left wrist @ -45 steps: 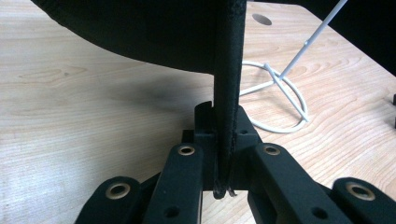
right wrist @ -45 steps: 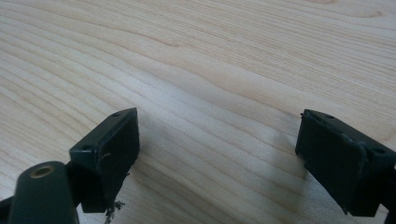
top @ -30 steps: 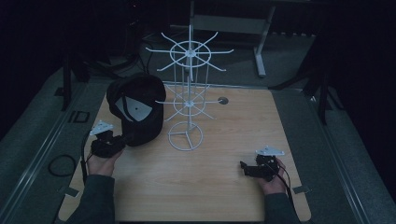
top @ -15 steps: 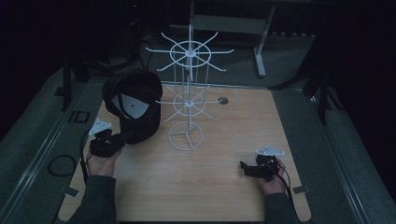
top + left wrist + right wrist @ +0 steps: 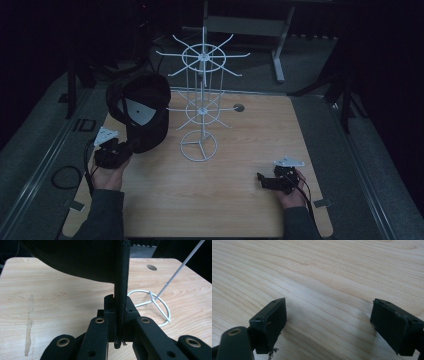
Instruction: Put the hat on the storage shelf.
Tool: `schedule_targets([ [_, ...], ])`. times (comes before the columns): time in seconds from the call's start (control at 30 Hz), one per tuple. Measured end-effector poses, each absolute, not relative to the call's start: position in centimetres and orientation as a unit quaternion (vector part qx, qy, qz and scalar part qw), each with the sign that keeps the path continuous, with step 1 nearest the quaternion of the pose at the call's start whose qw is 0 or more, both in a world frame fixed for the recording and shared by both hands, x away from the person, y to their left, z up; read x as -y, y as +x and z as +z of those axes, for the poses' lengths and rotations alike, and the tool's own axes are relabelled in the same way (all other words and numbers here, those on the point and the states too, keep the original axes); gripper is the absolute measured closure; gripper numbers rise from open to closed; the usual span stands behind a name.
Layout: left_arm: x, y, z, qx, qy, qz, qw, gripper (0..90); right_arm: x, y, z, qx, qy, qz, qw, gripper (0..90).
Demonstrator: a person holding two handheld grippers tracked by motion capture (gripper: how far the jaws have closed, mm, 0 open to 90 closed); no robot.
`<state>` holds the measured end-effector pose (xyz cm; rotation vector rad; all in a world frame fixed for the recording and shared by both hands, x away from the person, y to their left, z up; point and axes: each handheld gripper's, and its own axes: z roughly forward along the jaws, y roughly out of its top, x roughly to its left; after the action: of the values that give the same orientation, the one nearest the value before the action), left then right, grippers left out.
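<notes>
A black cap (image 5: 145,117) with a pale inner label hangs above the table's left side, opening toward me. My left gripper (image 5: 125,149) is shut on the cap's brim, below and left of the crown. In the left gripper view the brim (image 5: 122,277) runs upright between the closed jaws of the left gripper (image 5: 119,305). A white wire rack (image 5: 202,102) with two tiers of radiating hooks stands at the table's centre, just right of the cap. My right gripper (image 5: 262,179) lies near the front right of the table, and in its own view the right gripper (image 5: 328,315) is open over bare wood.
The rack's round wire base (image 5: 160,306) sits on the wooden table (image 5: 240,210) close to the right of the held brim. A round cable hole (image 5: 239,107) lies behind the rack. Dark floor and metal frames surround the table.
The cap has shifted slightly up and to the left with the left gripper. The right gripper has stayed where it was.
</notes>
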<state>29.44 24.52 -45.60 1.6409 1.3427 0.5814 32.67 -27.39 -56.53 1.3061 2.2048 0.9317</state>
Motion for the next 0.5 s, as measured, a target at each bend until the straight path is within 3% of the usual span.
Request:
schedule_targets([
  [0.5, -24.29, 28.91, -44.62, -0.545, 0.657, 0.25, 0.456, 85.9, 27.39, 32.67, -56.53, -0.791, 0.469, 0.334, 0.206, 13.3],
])
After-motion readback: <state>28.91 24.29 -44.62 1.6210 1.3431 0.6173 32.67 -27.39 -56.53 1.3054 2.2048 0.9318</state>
